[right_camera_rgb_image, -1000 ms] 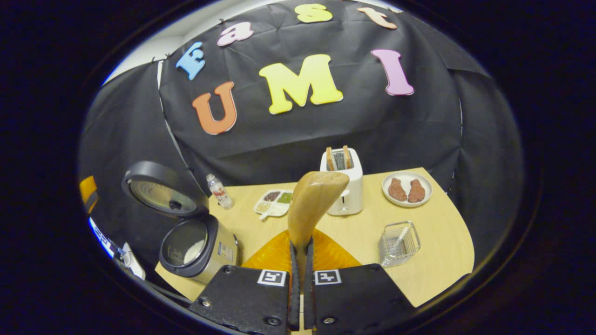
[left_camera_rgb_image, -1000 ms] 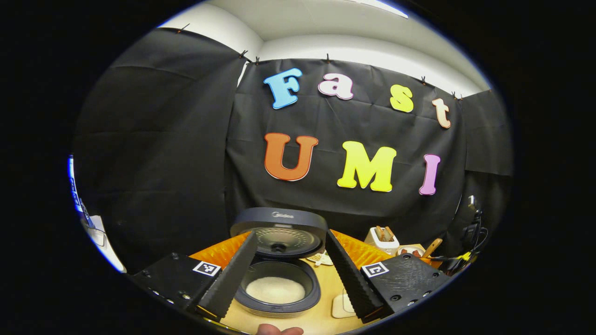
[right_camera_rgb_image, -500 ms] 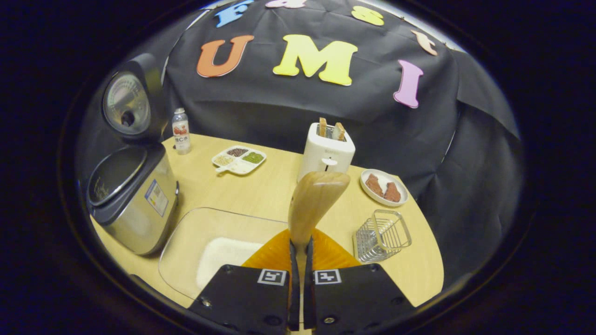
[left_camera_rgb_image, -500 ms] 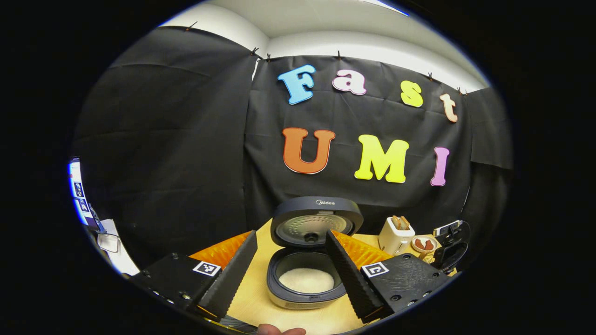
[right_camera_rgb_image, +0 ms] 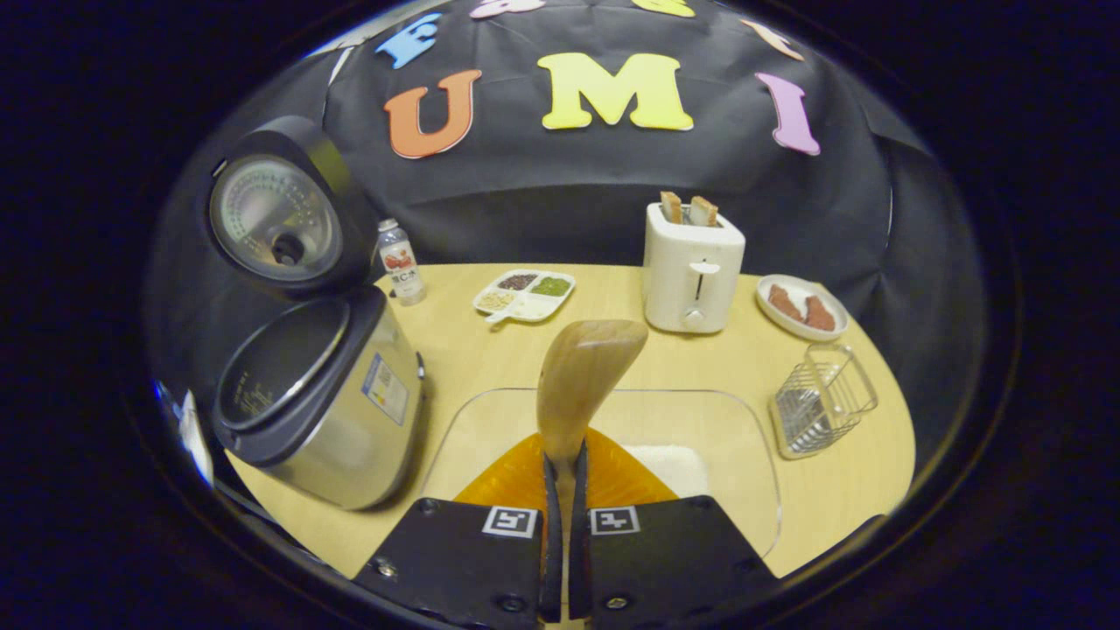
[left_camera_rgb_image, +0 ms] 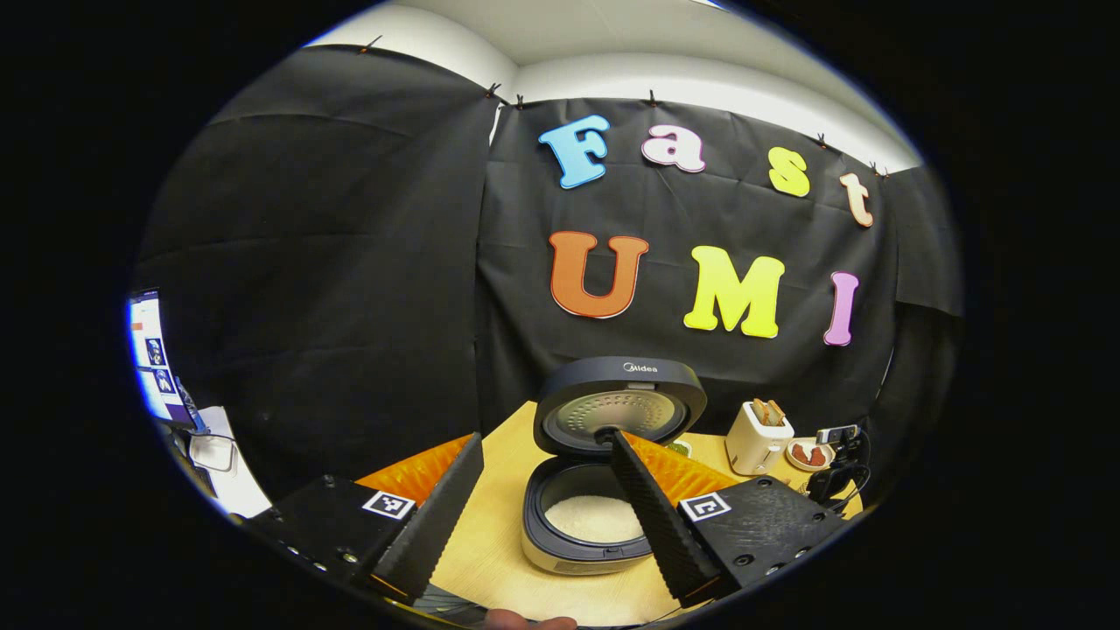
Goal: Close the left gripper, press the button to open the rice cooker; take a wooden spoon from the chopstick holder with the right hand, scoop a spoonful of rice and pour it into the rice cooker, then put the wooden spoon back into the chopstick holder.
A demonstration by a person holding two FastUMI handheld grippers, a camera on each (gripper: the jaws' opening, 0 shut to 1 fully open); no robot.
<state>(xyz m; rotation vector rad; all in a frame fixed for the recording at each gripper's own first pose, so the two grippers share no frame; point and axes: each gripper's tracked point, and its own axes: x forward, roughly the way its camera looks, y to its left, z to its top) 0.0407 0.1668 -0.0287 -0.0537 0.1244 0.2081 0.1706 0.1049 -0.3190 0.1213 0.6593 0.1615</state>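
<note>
The rice cooker stands open with its lid upright and white rice in the pot. My left gripper is open and empty, held back from the cooker's front. My right gripper is shut on the handle of the wooden spoon, whose bowl points up and away. The spoon hangs over a glass dish holding rice. The open cooker is to the spoon's left. The wire chopstick holder stands to its right, tilted.
On the wooden table, a white toaster with bread, a plate of meat, a divided dish of grains and a small bottle line the back. A screen glows far left.
My left gripper has drawn back from the cooker, still open. My right gripper has carried the spoon down over the glass dish, which now lies straight ahead of it.
</note>
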